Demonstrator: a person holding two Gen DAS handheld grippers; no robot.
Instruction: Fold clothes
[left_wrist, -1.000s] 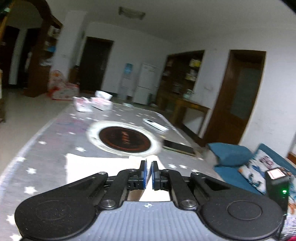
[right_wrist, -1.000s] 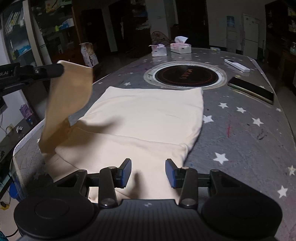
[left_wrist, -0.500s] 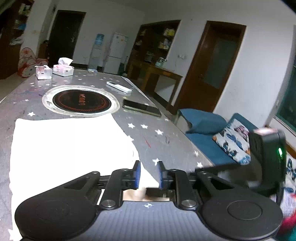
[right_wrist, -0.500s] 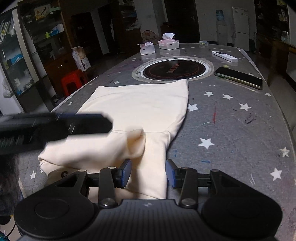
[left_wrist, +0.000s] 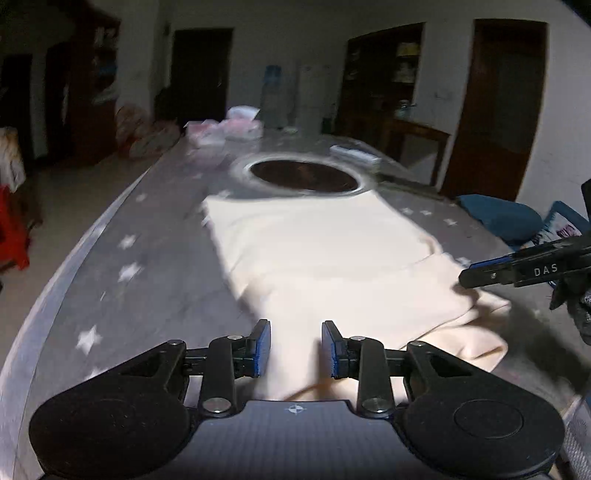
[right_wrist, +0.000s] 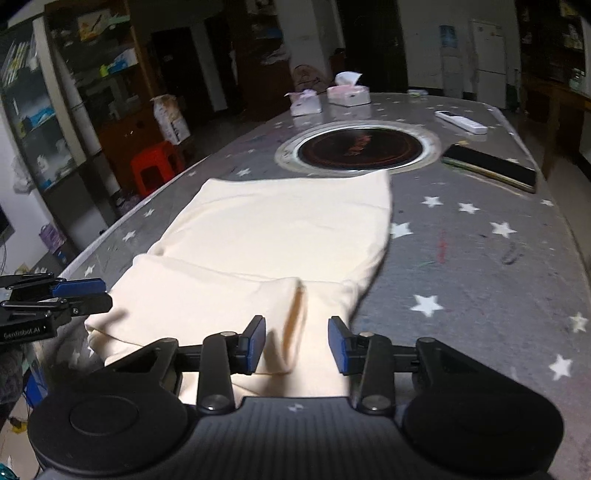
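A cream garment (left_wrist: 332, 258) lies flat on the grey starred table (left_wrist: 129, 273), with its near part folded over itself. My left gripper (left_wrist: 295, 349) hovers open over the garment's near left edge, nothing pinched between its pads. In the right wrist view the same garment (right_wrist: 277, 240) shows a raised fold of cloth standing between the pads of my right gripper (right_wrist: 297, 345). Its jaws are closing, and a gap still shows on each side of the fold. Each gripper appears in the other's view: the right gripper (left_wrist: 469, 271) at the right, the left gripper (right_wrist: 105, 293) at the left.
Beyond the garment sit a round black hob (right_wrist: 364, 147), a dark phone (right_wrist: 491, 168), a white remote (right_wrist: 460, 122) and tissue boxes (right_wrist: 349, 94). A red stool (right_wrist: 155, 166) stands off the table's left side, blue cushions (left_wrist: 498, 218) off the right.
My left gripper let go of the flap it held up, opened and dropped low to the garment's near left edge. The flap now lies folded over. The right jaws have narrowed.
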